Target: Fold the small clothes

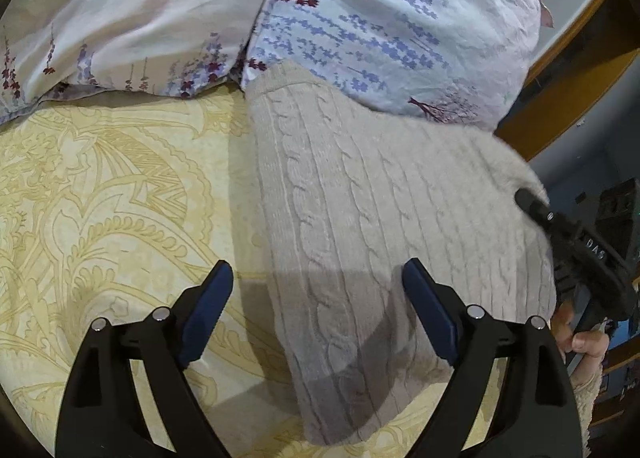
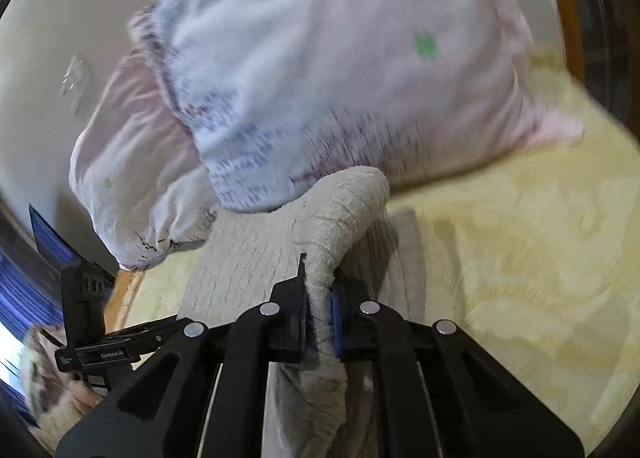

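A beige cable-knit sweater (image 1: 384, 226) lies on the yellow patterned bedsheet (image 1: 104, 194), its far end up against a pillow. My left gripper (image 1: 320, 298) is open and empty, hovering over the sweater's left edge. My right gripper (image 2: 318, 322) is shut on a bunched fold of the sweater (image 2: 340, 214) and lifts it off the bed. The right gripper also shows at the right edge of the left wrist view (image 1: 532, 202), at the sweater's right edge. The left gripper shows at the lower left of the right wrist view (image 2: 100, 346).
Floral pillows (image 1: 400, 18) and a pale duvet (image 1: 132, 18) lie at the head of the bed behind the sweater. A wooden bed frame (image 1: 560, 90) runs along the right. Bare sheet (image 2: 520, 258) spreads to the right of the sweater in the right wrist view.
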A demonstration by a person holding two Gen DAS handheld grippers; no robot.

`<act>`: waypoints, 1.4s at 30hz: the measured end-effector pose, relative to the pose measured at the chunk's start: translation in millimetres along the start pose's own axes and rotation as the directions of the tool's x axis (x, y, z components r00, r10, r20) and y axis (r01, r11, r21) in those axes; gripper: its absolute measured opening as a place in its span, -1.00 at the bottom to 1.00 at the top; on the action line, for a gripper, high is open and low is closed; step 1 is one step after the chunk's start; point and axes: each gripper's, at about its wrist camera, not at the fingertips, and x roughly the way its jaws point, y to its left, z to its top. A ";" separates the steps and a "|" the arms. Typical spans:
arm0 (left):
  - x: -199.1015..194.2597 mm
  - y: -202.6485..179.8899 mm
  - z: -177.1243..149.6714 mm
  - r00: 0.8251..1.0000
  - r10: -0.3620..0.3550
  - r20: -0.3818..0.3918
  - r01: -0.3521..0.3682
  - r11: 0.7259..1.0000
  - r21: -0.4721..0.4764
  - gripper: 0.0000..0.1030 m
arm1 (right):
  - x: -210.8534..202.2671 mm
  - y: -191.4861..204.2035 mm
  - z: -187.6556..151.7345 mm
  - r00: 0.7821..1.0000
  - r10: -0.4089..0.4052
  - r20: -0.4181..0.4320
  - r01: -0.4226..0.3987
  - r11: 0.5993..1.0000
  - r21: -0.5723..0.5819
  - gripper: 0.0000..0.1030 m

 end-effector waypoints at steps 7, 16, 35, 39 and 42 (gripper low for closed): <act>-3.9 -8.7 -8.9 1.000 -0.019 -0.017 0.020 0.999 0.042 0.68 | 3.2 -16.5 -4.1 0.994 -0.104 -0.019 0.104 0.995 -0.001 -0.83; -3.0 -13.7 -23.4 0.997 -0.050 -0.058 0.052 0.998 0.038 0.66 | 12.1 -48.4 -18.6 0.992 -0.081 -0.102 0.095 0.984 0.149 -0.30; -16.2 -11.8 -48.3 0.992 -0.081 -0.096 0.080 0.997 -0.015 0.45 | -47.7 -13.0 -80.7 0.997 0.017 -0.078 -0.012 0.998 0.059 -0.82; -17.4 -14.9 -54.2 0.990 -0.100 -0.104 0.098 0.995 -0.025 0.45 | -76.1 -5.7 -68.9 1.000 -0.021 0.004 0.021 1.000 0.010 -0.83; -13.7 -16.5 -55.1 0.989 -0.097 -0.111 0.095 0.995 -0.027 0.44 | -70.9 -7.7 -73.6 0.996 -0.084 -0.033 0.083 0.996 -0.012 -0.84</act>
